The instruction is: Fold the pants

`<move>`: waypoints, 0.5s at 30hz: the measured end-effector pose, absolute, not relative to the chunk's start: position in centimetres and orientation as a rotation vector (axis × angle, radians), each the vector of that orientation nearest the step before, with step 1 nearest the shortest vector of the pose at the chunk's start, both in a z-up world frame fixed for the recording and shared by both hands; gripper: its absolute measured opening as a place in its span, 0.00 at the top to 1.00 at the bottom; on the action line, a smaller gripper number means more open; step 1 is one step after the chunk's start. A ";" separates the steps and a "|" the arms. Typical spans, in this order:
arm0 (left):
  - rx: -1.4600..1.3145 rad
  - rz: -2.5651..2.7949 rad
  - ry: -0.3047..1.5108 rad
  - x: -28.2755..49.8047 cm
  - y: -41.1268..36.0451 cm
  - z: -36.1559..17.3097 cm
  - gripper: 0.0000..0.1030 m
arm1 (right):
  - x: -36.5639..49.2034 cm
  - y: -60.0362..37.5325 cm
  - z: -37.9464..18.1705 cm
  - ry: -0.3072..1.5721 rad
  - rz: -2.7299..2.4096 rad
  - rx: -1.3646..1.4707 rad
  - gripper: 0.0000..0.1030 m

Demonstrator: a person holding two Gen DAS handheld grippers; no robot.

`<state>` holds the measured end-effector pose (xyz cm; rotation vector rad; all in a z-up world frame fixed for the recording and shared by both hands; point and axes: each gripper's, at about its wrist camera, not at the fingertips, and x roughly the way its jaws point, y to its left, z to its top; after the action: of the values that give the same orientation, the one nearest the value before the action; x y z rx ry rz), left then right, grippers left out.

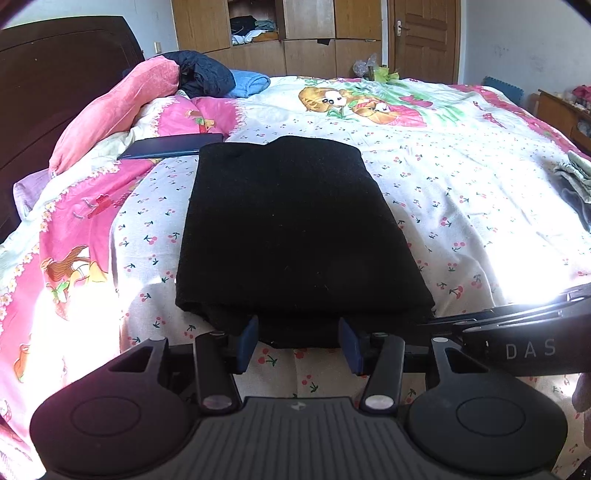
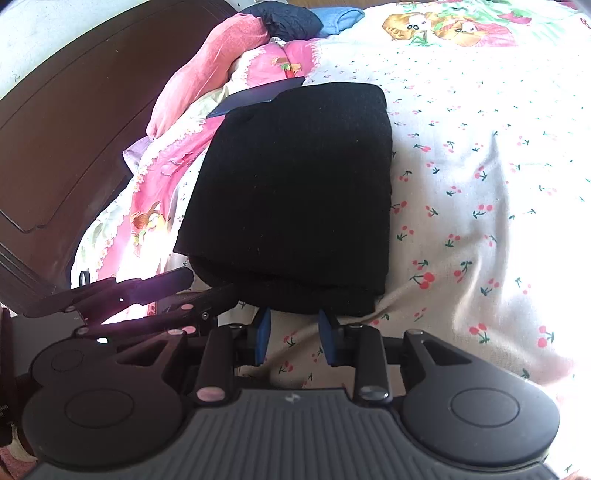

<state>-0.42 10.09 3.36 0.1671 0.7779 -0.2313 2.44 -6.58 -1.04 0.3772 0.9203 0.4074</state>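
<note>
The black pants (image 1: 295, 236) lie folded in a thick rectangle on the cherry-print bed sheet (image 1: 461, 192); they also show in the right wrist view (image 2: 295, 184). My left gripper (image 1: 300, 341) is open, its blue pads on either side of the pants' near edge, holding nothing. My right gripper (image 2: 294, 332) is open too, its blue pads just in front of the near folded edge. The right gripper's body shows at the right of the left wrist view (image 1: 517, 332). The left gripper shows at the left of the right wrist view (image 2: 140, 299).
A dark phone-like slab (image 1: 173, 146) lies by the pants' far left corner. A pink blanket (image 1: 118, 107), a dark jacket (image 1: 203, 75) and a blue cloth (image 1: 251, 83) sit near the dark headboard (image 1: 44, 92). More clothes (image 1: 576, 184) lie at the right edge. A wardrobe (image 1: 295, 33) stands behind.
</note>
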 end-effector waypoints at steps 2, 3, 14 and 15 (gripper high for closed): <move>0.154 -0.218 0.780 -0.6 10.2 3.4 0.37 | 2.4 -6.6 -1.0 0.918 0.405 0.377 0.70; 0.148 -0.207 0.781 -0.7 10.3 3.5 0.32 | 2.3 -6.7 -0.9 0.914 0.402 0.375 0.70; 0.098 -0.066 0.766 -2.6 10.6 3.3 0.00 | 0.7 -7.6 -1.2 0.909 0.365 0.370 0.68; 0.104 -0.052 0.766 -2.7 10.5 3.3 0.00 | 0.6 -7.6 -1.2 0.907 0.364 0.360 0.68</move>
<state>-2.69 10.49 3.34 0.1040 0.7658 -0.0519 0.62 -7.55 -1.17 0.3598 0.9068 0.3637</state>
